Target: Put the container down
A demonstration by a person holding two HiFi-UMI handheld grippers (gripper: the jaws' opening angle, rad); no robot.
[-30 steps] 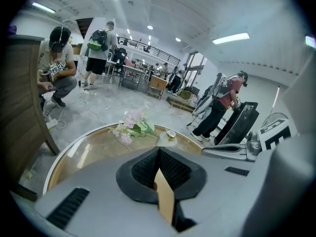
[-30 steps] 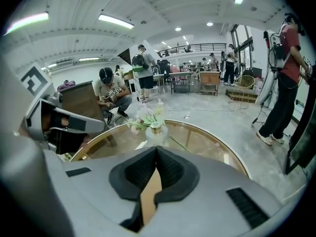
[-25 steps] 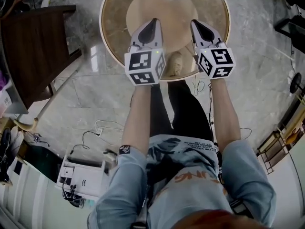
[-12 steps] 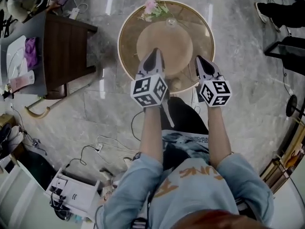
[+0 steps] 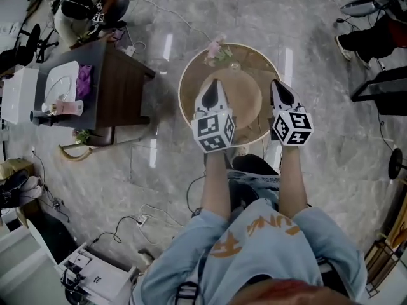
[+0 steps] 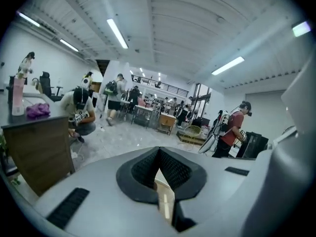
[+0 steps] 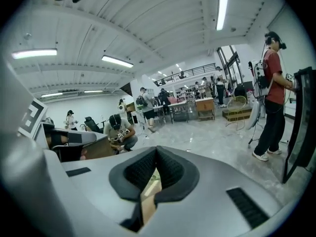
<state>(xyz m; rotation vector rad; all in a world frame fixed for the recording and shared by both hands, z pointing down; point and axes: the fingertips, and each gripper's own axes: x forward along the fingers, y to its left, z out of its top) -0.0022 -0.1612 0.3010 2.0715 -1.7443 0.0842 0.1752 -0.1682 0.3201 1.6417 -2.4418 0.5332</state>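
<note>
left fingers (image 6: 143, 171): the ribbed pads are seen pressed together at their tips, with nothing gripped between them.
right fingers (image 7: 138, 173): the pads are likewise closed tip to tip, and nothing is held.
left gripper (image 5: 215, 84): it is pointed away from the person, and its nose is seen over the near half of the round worktop (image 5: 191, 75).
right gripper (image 5: 278, 85): it is held parallel to the left one and level with it, with the tan disc (image 5: 245, 95) at the worktop's middle seen between the two.
aim: both are tilted only slightly downward, so the hall and its ceiling lights are shown in both gripper views.
marker cubes: the left cube (image 5: 214, 131) and right cube (image 5: 292, 127) are turned up toward the head camera, and the hands are hidden beneath them.
forearms: the left forearm (image 5: 216, 183) and right forearm (image 5: 291, 183) are stretched straight ahead, bare, side by side.
container (image 5: 234, 65): a clear glass vessel is seen beside pink flowers (image 5: 215, 48) at the far rim of the round worktop, well apart from both grippers.
surroundings: a dark worktop (image 5: 121, 81) is seen to the left on the marble floor (image 5: 343, 126).
</note>
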